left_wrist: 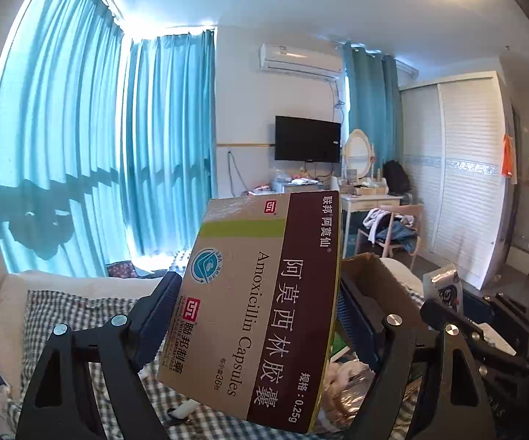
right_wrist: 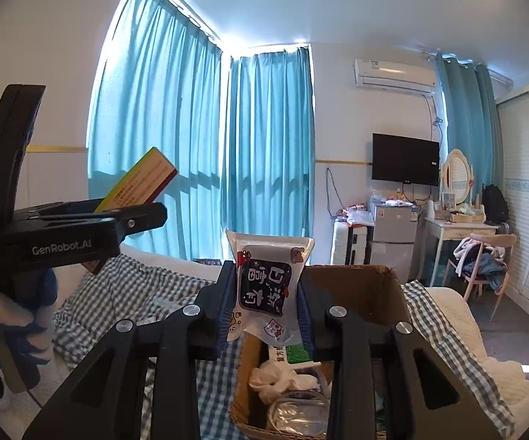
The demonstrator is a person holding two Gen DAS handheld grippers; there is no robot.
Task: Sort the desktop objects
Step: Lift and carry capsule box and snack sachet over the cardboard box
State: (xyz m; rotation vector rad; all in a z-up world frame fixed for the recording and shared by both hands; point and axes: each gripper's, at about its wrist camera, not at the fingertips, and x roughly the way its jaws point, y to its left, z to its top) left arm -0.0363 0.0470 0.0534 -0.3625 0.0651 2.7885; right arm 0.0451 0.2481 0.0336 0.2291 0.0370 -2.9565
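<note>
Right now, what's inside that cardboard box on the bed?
Inside the cardboard box: crumpled white tissue, a clear plastic wrapper and a green-printed packet. The right tool, with its snack pouch, hides the rest.

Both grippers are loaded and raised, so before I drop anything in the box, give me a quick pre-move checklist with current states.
1. Left gripper gripping the amoxicillin box: ok, clamped between both pads, tilted.
2. Right gripper gripping the snack packet: ok, held upright.
3. Cardboard box open: ok, flaps up below the right gripper.
4. Room inside the box: cannot tell; white wrappers and clear plastic already lie inside.
5. Grippers apart from each other: ok, the left one is off to the side in the right wrist view.
</note>
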